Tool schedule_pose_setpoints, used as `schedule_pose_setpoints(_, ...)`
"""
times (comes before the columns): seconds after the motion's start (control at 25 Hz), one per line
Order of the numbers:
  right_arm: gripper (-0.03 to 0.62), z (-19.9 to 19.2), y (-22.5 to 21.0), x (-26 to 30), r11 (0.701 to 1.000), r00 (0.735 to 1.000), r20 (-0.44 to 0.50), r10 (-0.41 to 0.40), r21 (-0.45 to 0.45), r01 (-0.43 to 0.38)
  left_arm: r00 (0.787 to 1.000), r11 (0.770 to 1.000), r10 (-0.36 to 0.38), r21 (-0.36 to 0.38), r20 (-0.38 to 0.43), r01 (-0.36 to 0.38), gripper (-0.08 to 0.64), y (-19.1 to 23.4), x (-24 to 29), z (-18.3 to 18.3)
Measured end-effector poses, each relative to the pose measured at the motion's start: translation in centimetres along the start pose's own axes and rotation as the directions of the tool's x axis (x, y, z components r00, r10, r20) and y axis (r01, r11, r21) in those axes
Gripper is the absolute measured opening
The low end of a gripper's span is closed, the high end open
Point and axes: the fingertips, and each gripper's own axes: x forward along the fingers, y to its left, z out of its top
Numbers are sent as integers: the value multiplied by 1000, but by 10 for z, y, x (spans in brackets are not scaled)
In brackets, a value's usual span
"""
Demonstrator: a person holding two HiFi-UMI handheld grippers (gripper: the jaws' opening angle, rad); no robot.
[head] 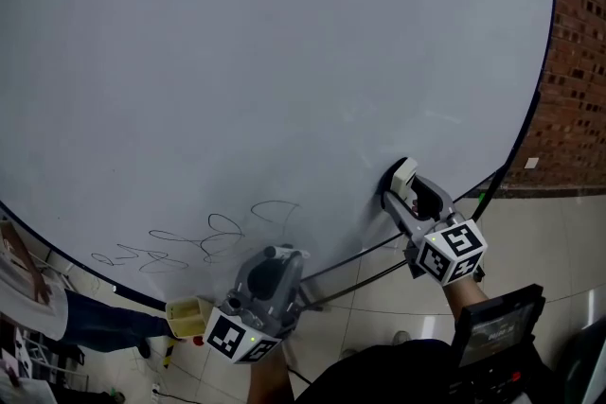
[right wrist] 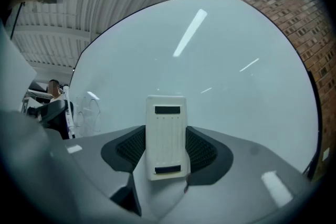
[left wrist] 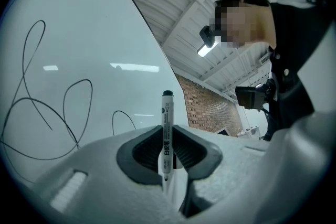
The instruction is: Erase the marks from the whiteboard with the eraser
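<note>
The whiteboard [head: 284, 61] fills most of the head view, with a brick wall [head: 573, 61] to its right. Black looping marks [head: 208, 237] sit low on the board's left part.

The right gripper [head: 405, 192] has its fingers clamped on the eraser [head: 404, 175], a white block that stands upright between the ribbed pads in the right gripper view [right wrist: 166, 134]. The eraser is up against the board's lower right part, well apart from the marks. Whether it touches the surface cannot be told.

The left gripper [head: 282, 256] is below the marks, near the board's bottom edge. Its fingers are clamped on a thin white marker [left wrist: 166, 134], which stands upright between them with its black end pointing away. In that view the loops lie on the board to the marker's left.

A small yellow box [head: 187, 315] sits below the board, just left of the left gripper. What it holds cannot be made out.
</note>
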Motion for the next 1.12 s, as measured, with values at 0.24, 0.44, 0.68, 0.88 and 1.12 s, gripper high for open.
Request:
schedule_pose_setpoints(0.24,239,-3,94,22,981,987,-6,160,-113,-160,999,999,50,11,0,-50,57,18,-29,2)
schedule_pose_setpoints(0.44,239,-14,143,29,940,957,-46,287,-181,-291,997,997,71,16,5,-71,57,19,-32,8)
schedule_pose_setpoints(0.68,239,-23,108,21,949,962,-38,271,-157,-274,999,998,54,23,2,-54,57,14,-12,8)
schedule_pose_setpoints(0.88,239,-26,-5,-4,987,993,-51,104,-117,-109,998,998,60,28,-3,-60,57,4,5,3)
schedule_pose_setpoints(1.12,239,5,-88,-27,997,998,-14,-53,-59,53,988,988,150,40,-23,-149,57,4,-4,-5)
